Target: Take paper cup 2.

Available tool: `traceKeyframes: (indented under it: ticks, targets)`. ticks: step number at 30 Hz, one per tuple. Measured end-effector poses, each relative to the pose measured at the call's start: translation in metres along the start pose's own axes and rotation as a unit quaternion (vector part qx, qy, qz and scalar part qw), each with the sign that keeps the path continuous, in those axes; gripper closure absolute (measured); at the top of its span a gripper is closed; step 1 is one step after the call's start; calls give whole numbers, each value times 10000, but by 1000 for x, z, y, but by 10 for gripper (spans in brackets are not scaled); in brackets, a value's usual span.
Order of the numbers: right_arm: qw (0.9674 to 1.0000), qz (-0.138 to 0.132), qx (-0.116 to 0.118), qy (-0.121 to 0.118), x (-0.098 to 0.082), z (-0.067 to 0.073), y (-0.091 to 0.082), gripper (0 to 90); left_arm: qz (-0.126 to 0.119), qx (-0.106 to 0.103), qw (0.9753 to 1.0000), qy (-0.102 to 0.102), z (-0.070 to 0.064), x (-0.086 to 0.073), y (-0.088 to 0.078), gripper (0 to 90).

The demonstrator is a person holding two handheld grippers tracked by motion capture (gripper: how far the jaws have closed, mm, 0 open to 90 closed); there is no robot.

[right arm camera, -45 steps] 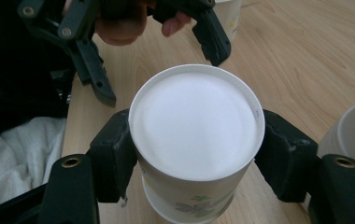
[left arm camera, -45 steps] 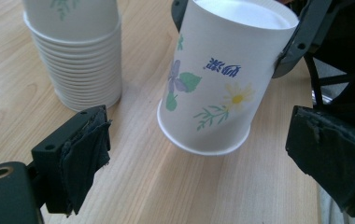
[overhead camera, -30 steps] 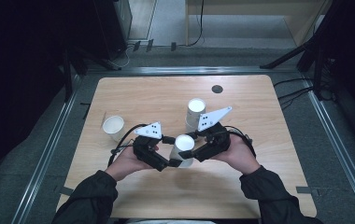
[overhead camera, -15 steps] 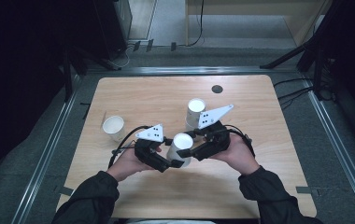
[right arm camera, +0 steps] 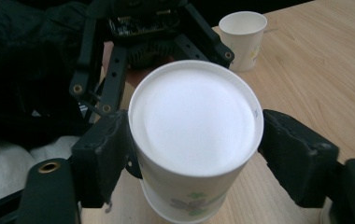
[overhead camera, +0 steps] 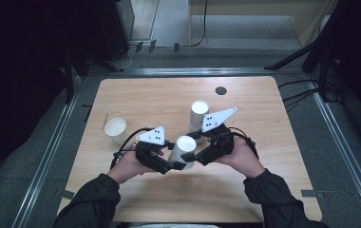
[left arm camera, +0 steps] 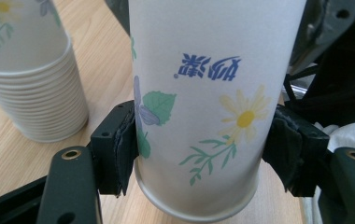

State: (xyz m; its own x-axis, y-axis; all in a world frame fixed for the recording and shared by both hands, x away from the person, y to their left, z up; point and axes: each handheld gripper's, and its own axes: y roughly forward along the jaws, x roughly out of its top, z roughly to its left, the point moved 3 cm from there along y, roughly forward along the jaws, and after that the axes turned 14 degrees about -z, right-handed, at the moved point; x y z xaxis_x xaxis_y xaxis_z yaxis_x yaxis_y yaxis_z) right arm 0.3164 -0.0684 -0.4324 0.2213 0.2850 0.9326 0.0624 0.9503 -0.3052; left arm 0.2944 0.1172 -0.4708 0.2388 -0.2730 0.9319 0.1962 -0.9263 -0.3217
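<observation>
Paper cup [overhead camera: 183, 149], upside down with its white base up, sits between the two hands near the middle of the tabletop [overhead camera: 273, 190], and it appears to be passing from one hand-held gripper to the other. In the left gripper view the left hand-held gripper [left arm camera: 199, 149] has just been closing, and its pads now press both sides of the flowered wall just above the rim, which points down. In the right gripper view the right hand-held gripper [right arm camera: 194, 154] has just been opening: its jaws stand on either side of the cup, the left pad close against the wall and the right one a little clear, so it no longer squeezes.

To do this step well, I judge the left grip should stay firm but gentle, since thin paper dents easily near the open rim. The right hand should draw straight back along its own jaws, so neither pad drags the cup sideways or twists it out of the left pads. The stack of cups [overhead camera: 198, 115] stands just behind the right hand, so the retreat should keep clear of it. A single cup [overhead camera: 115, 129] stands upright well off to the left.
</observation>
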Motion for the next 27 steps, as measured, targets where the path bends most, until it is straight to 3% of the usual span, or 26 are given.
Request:
traceKeyframes:
  ticks: [7, 11, 15, 20, 25, 27]
  targets:
    - [9997, 167, -73, -134, -11, -1, -5, 223, 135, 91, 9998, -136, 5, 0, -8, 318]
    - [9990, 327, -209, -229, -20, -3, -9, 230, 404, 258, 9988, -29, 6, 3, -14, 318]
    - [9979, 478, -303, -300, -31, -4, -11, 236, 560, 278, 9980, -34, 6, 7, -18, 317]
    - [9980, 452, -312, -301, -36, -2, -14, 256, 721, 289, 9970, 2, 8, 9, -25, 316]
    - [9982, 476, -264, -252, -40, -4, -10, 260, 952, 375, 9947, 97, 8, 8, -30, 316]
    - [9982, 484, -227, -258, -42, -5, -8, 264, 1139, 390, 9926, 142, 9, 7, -30, 316]
